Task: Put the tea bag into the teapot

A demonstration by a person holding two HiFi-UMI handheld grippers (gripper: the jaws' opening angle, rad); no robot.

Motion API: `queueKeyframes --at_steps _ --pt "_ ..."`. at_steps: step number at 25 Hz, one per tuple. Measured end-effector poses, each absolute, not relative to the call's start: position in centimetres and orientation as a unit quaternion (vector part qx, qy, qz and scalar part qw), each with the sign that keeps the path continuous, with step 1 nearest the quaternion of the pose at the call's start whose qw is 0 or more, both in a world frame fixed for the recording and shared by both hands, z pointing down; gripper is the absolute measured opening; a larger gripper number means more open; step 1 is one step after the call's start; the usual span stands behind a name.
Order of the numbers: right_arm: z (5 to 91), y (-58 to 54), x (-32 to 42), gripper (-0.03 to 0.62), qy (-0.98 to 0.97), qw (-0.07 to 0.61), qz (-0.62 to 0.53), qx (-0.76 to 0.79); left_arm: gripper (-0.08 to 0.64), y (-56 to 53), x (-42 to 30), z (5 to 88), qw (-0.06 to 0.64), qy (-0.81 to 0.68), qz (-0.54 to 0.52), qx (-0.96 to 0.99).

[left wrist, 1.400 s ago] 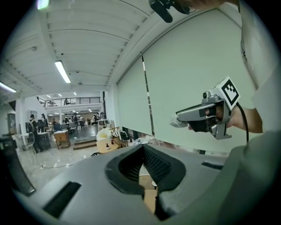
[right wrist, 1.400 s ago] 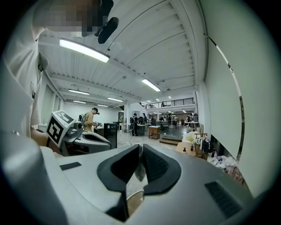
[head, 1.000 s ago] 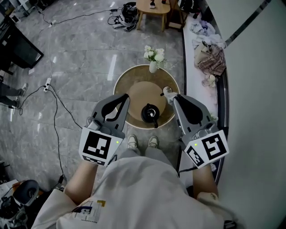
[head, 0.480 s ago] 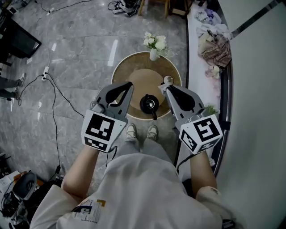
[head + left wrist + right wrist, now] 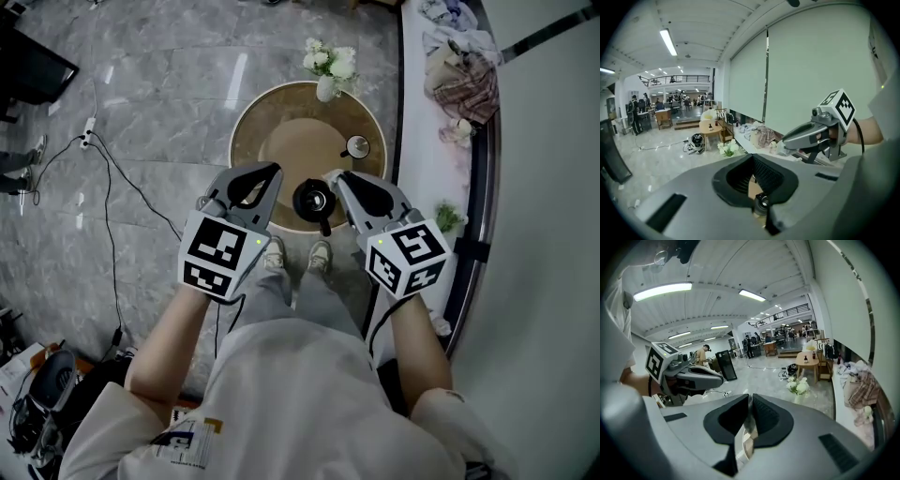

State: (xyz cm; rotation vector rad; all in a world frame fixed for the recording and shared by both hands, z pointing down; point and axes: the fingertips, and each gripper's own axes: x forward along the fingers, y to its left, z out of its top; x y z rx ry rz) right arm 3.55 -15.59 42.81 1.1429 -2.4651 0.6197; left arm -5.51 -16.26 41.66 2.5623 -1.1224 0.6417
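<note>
A person standing over a round wooden table (image 5: 253,131) holds a grey two-jaw gripper in each hand, one on either side of a squat black teapot (image 5: 312,200) set near the table's front edge. The right gripper (image 5: 330,176), just right of the teapot, has its jaws pinched on a small pale tea bag (image 5: 780,148). The bag sits at the jaw tips over the tabletop, beside the teapot and not inside it. In the right gripper view it shows only as a thin pale sliver between the ribbed pads. The left gripper (image 5: 273,171), just left of the teapot, has its jaws pressed together with nothing between them, and the teapot's top shows below them in the left gripper view. Beyond the teapot, at the table's far edge, stands a white vase of white flowers (image 5: 328,67). A small clear glass (image 5: 356,146) sits on the tabletop beyond the teapot, to its right. The person's pale shoes (image 5: 274,251) rest just short of the teapot on the grey marble floor (image 5: 150,112), where a black cable (image 5: 108,216) trails well to the teapot's left.
</note>
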Motion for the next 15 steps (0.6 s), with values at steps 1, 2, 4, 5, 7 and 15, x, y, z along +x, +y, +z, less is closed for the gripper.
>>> queueKeyframes --at_steps 1,2,4,5,7,15 --pt "43.7 -15.7 3.6 0.029 -0.868 0.181 0.225 0.404 0.008 -16.3 -5.4 42.3 0.139 -0.386 0.225 0.884" --pt "44.6 -15.7 3.6 0.029 -0.866 0.186 0.231 0.403 0.008 -16.3 -5.4 42.9 0.142 -0.384 0.227 0.883" --pt "46.5 -15.8 3.6 0.029 -0.863 0.199 0.239 0.397 0.008 -16.5 -5.2 44.2 0.15 -0.382 0.232 0.882" --pt "47.4 -15.8 3.5 0.029 -0.863 0.208 0.241 0.393 0.008 -16.6 -5.1 44.9 0.154 -0.381 0.234 0.881" --pt "49.3 -15.9 3.5 0.029 -0.861 0.225 0.245 0.385 0.008 -16.9 -4.9 46.3 0.161 -0.377 0.241 0.88" --pt "57.2 -14.9 3.6 0.029 -0.838 0.279 0.287 0.371 0.008 -17.6 -4.5 52.4 0.203 -0.366 0.271 0.867"
